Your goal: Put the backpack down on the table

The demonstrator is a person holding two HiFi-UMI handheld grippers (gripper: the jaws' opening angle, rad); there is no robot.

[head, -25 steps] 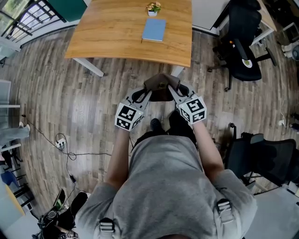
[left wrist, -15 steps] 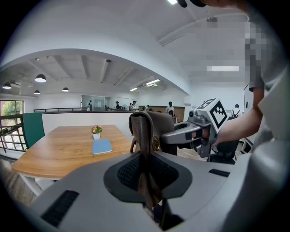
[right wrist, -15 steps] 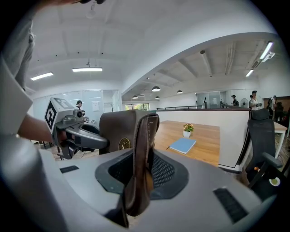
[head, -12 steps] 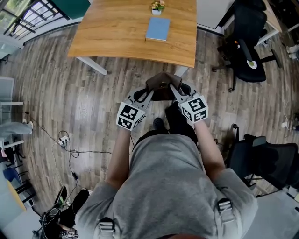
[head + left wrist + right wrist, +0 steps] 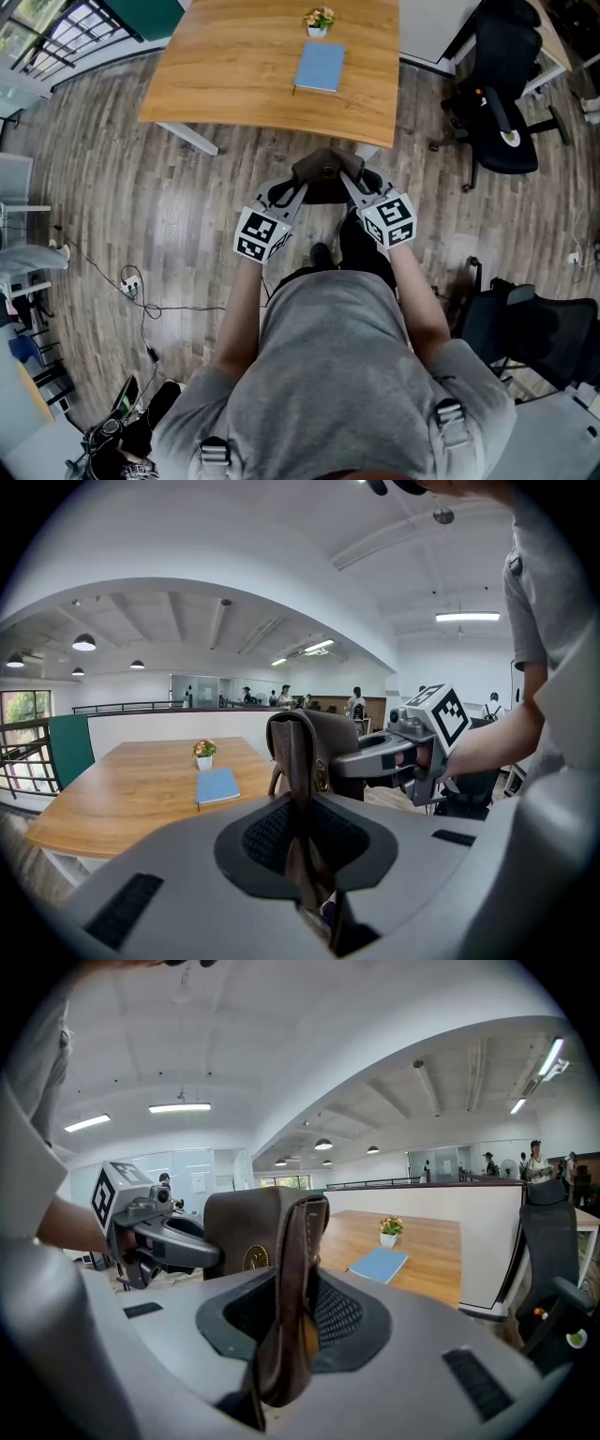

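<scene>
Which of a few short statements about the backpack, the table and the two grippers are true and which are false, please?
1. The backpack rests on the table. False: it is held up in the air, short of the table's near edge.
2. The left gripper has its jaws shut on the backpack. True.
3. The right gripper holds nothing. False: its jaws grip the backpack too.
4. A blue notebook lies on the table beside a small potted plant. True.
</scene>
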